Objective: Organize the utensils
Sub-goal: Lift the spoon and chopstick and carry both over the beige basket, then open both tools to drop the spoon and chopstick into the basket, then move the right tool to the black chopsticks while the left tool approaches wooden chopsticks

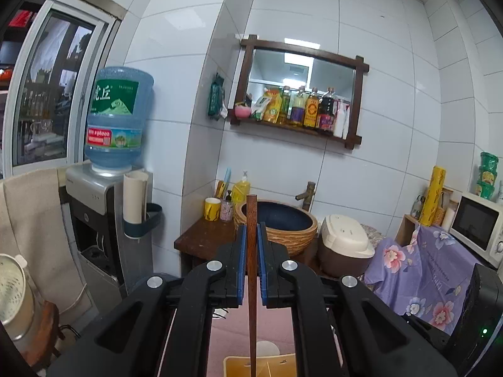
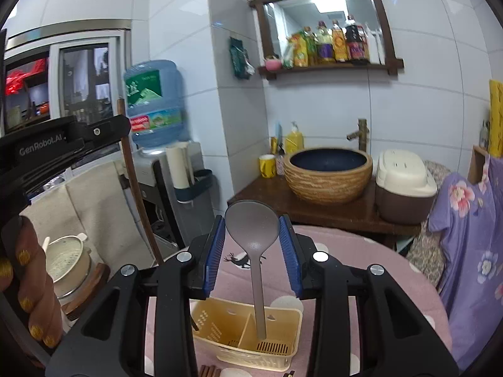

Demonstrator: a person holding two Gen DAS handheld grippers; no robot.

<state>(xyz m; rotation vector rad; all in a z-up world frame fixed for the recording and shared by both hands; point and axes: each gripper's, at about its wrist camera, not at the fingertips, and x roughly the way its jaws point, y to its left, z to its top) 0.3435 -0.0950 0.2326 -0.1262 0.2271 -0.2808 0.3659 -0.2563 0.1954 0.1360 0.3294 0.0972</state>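
Observation:
My left gripper (image 1: pixel 251 229) is shut on a dark wooden stick-like utensil (image 1: pixel 252 279) that stands upright between its blue pads, above the yellow holder (image 1: pixel 239 366). In the right wrist view the same utensil (image 2: pixel 135 182) and the left gripper's body (image 2: pixel 56 147) show at the left. My right gripper (image 2: pixel 253 248) is open, its jaws either side of a grey spoon (image 2: pixel 253 229). The spoon stands bowl up in the right compartment of the yellow plastic utensil holder (image 2: pixel 220 323) on the pink table.
A pink dotted tablecloth (image 2: pixel 361 251) covers the table. Behind it stand a wooden counter with a basin (image 2: pixel 328 172) and a rice cooker (image 2: pixel 404 185). A water dispenser (image 2: pixel 163 163) and a pot (image 2: pixel 67 260) are at the left. More wooden sticks (image 2: pixel 207 370) lie near the front edge.

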